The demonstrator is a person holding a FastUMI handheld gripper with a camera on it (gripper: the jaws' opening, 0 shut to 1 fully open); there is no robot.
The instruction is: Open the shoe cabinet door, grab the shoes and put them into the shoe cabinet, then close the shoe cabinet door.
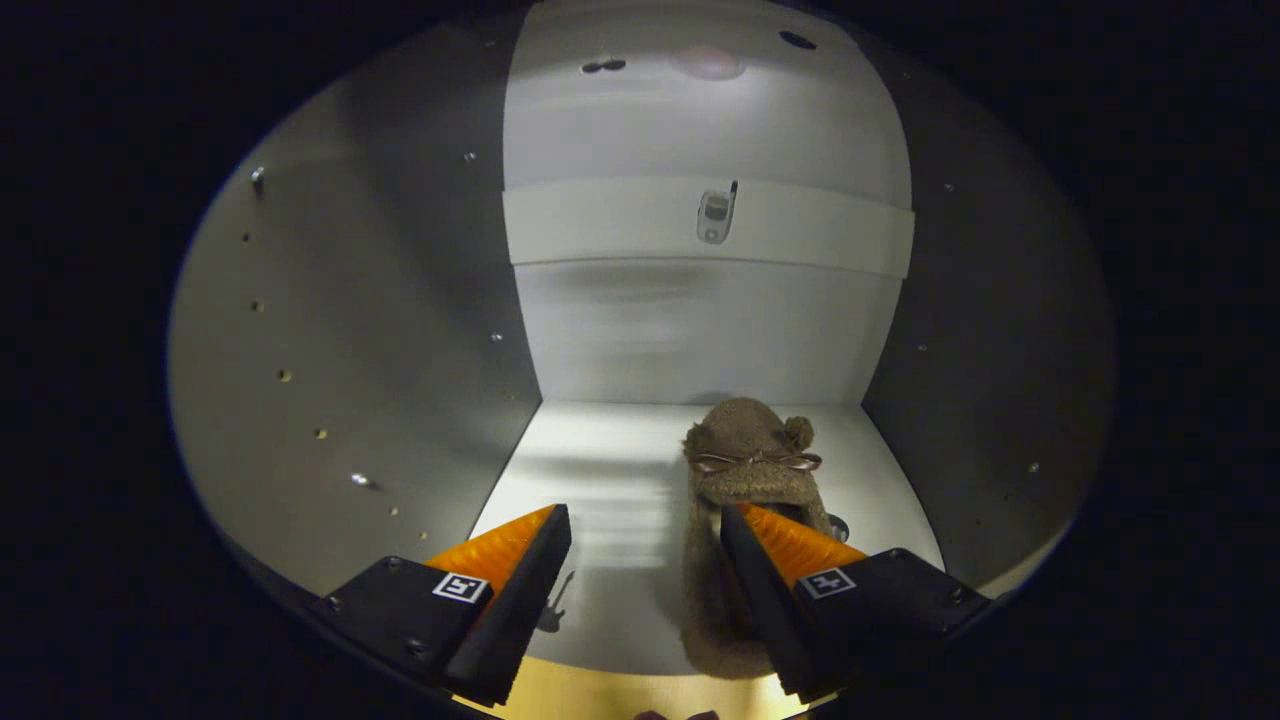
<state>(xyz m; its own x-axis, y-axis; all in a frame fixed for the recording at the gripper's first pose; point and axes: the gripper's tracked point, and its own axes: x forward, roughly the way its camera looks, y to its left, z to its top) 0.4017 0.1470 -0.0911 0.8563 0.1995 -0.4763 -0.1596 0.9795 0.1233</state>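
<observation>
claw (645, 520) spread; fuzzy slipper (745, 470) lies lengthwise, toe toward cabinet (690, 330) back.

No readable text or numbers; each finger of the gripper (645, 525) carries just a small square black-and-white marker.

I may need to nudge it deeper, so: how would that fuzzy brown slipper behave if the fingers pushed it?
The slipper looks plush and soft, so it would likely squash or bend before sliding. It lies flat on the smooth shelf floor, so tipping or rolling seems unlikely. The gripper is open, the right finger beside the slipper.
</observation>
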